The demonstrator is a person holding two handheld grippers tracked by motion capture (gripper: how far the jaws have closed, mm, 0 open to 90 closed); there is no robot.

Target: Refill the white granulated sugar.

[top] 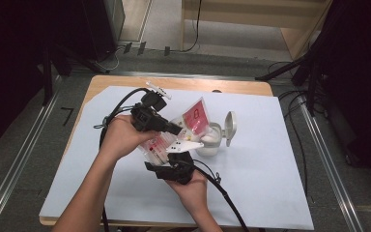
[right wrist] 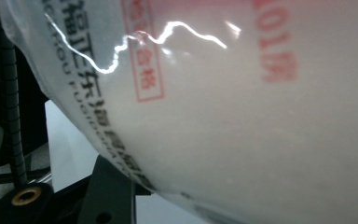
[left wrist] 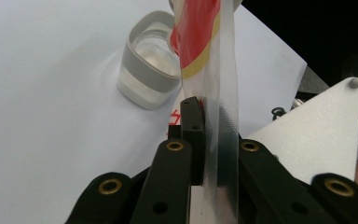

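Over the counter (top: 125, 193), my left gripper (left wrist: 205, 135) pinches the flat seam of a soft, slippery powder bag (top: 193, 121) above the open jar (top: 211, 140), my right gripper (top: 166, 169) clamping its sagging belly.

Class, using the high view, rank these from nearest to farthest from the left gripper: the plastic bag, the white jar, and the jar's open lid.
1. Plastic bag: pinched in the jaws of the left gripper.
2. White jar: just beyond the bag, to the right.
3. Open lid: on the jar's far right side, flipped up.
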